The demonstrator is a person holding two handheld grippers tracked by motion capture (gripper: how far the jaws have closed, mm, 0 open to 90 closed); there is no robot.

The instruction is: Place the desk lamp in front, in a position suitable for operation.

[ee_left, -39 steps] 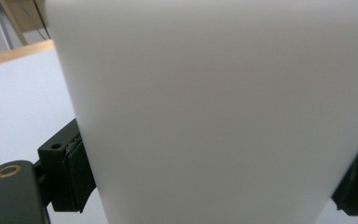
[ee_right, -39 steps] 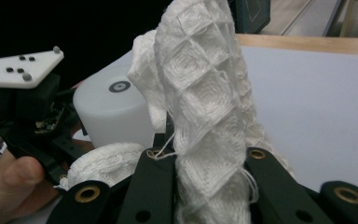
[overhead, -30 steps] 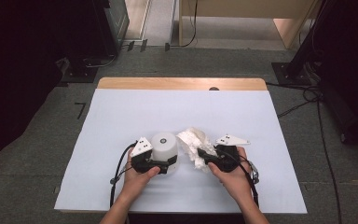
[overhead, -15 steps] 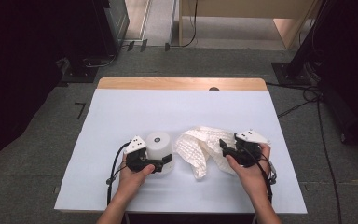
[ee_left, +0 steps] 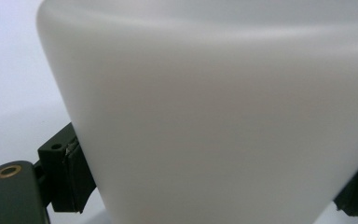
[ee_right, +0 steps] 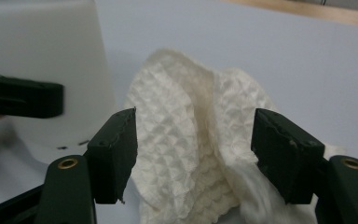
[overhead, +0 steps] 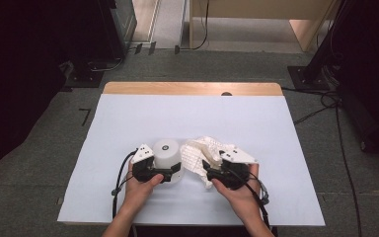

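Holding the white frosted plastic upturned cup [overhead: 167, 159] at the table's near middle, left gripper [overhead: 170, 173] clamps its wall. Right gripper [ee_right: 193, 154] jaws have just been opening, straddling the crumpled white waffle-textured cloth [ee_right: 193, 140] just beside the cup, pads apart from it. Risk: cloth snags a pad and drags; cup tips if bumped. Cup's rim is cut off.

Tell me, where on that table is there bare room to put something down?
The far half of the table is bare, and its left and right margins too. It is crowded near the front, where the white cup and crumpled cloth sit between both grippers.
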